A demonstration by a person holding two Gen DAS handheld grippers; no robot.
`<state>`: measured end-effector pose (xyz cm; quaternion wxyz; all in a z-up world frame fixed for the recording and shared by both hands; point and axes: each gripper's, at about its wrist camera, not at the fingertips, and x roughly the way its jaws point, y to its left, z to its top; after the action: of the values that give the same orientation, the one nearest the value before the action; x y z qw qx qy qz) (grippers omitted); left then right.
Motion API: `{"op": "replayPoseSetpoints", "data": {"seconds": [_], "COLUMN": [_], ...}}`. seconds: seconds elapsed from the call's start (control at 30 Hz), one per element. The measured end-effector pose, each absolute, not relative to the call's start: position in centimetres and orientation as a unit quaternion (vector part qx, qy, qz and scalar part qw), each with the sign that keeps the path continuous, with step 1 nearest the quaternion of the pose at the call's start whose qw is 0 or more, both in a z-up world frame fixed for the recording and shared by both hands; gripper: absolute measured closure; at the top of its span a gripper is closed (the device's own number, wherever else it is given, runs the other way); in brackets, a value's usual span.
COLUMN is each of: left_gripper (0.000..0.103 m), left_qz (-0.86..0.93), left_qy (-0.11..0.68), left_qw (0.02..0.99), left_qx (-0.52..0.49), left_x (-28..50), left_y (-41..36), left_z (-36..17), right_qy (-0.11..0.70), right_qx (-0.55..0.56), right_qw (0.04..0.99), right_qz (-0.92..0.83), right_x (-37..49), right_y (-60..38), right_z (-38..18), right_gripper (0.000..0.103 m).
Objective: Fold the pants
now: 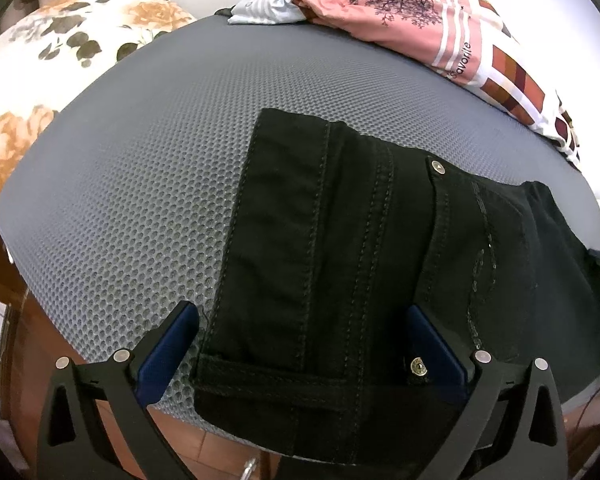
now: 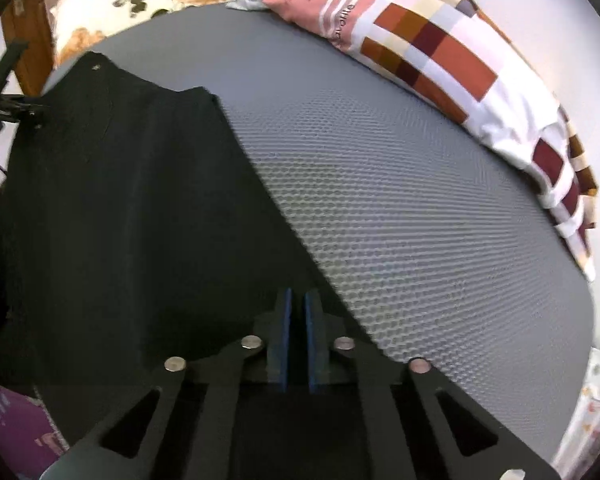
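Black jeans [image 1: 340,240] lie folded on the grey mesh mat [image 1: 140,160]. My left gripper [image 1: 304,316] stands wide astride their waistband; my right gripper [image 2: 296,304] pinches the cloth edge, probably for folding.

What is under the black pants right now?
The black pants lie on the grey mesh mat, which shows around them. Their near edge hangs past the mat's edge. Whatever lies beneath the fabric itself is covered.

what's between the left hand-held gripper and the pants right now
Nothing visible. The left hand-held gripper is open with the black pants lying directly between its fingers on the grey mat. The pillows sit at the mat's far edge, away from the pants.
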<state>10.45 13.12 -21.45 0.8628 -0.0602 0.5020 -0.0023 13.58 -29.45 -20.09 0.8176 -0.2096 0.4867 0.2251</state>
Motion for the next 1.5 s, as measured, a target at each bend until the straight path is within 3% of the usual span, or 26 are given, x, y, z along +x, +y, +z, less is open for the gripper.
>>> {"op": "replayPoseSetpoints", "data": {"seconds": [0.23, 0.33, 0.4, 0.57, 0.63, 0.7, 0.9, 1.0, 1.23, 1.5], "left_gripper": [0.000, 0.000, 0.000, 0.000, 0.000, 0.000, 0.000, 0.000, 0.000, 0.000], "left_qz": [-0.005, -0.004, -0.003, 0.002, 0.003, -0.002, -0.005, -0.006, -0.029, -0.046], "left_qy": [0.502, 0.501, 0.502, 0.500, 0.492, 0.483, 0.478, 0.470, 0.440, 0.421], "left_qw": [0.862, 0.863, 0.862, 0.864, 0.870, 0.875, 0.878, 0.883, 0.897, 0.906], "left_qx": [-0.071, -0.069, -0.072, -0.058, -0.041, -0.027, 0.015, 0.007, -0.038, -0.013], "left_x": [10.4, 10.4, 10.4, 10.5, 10.4, 10.2, 10.1, 9.7, 8.0, 6.9], "left_y": [13.5, 13.4, 13.4, 12.9, 12.4, 11.7, 10.4, 10.5, 10.5, 8.8], "left_z": [-21.6, -21.6, -21.6, -21.0, -20.5, -19.9, -19.5, -18.6, -15.4, -15.0], "right_qy": [0.482, 0.479, 0.474, 0.452, 0.460, 0.485, 0.498, 0.439, 0.305, 0.261], "right_qx": [-0.170, -0.095, -0.041, 0.116, 0.096, 0.042, 0.043, 0.220, 0.466, 0.527], "right_qw": [0.838, 0.850, 0.863, 0.872, 0.869, 0.861, 0.866, 0.870, 0.821, 0.799], "right_qz": [0.191, 0.196, 0.171, 0.148, 0.154, 0.148, 0.013, -0.034, -0.125, -0.123], "right_x": [14.6, 14.5, 14.2, 11.2, 9.7, 8.1, 3.7, -0.9, -15.5, -19.4], "right_y": [-30.8, -32.7, -34.9, -40.8, -40.2, -39.1, -44.0, -51.7, -63.7, -65.0], "right_z": [-20.6, -20.3, -20.2, -18.7, -18.8, -20.0, -21.7, -21.3, -23.7, -25.6], "right_gripper": [0.102, 0.101, 0.086, 0.085, 0.080, 0.064, 0.062, 0.060, 0.058, 0.058]}}
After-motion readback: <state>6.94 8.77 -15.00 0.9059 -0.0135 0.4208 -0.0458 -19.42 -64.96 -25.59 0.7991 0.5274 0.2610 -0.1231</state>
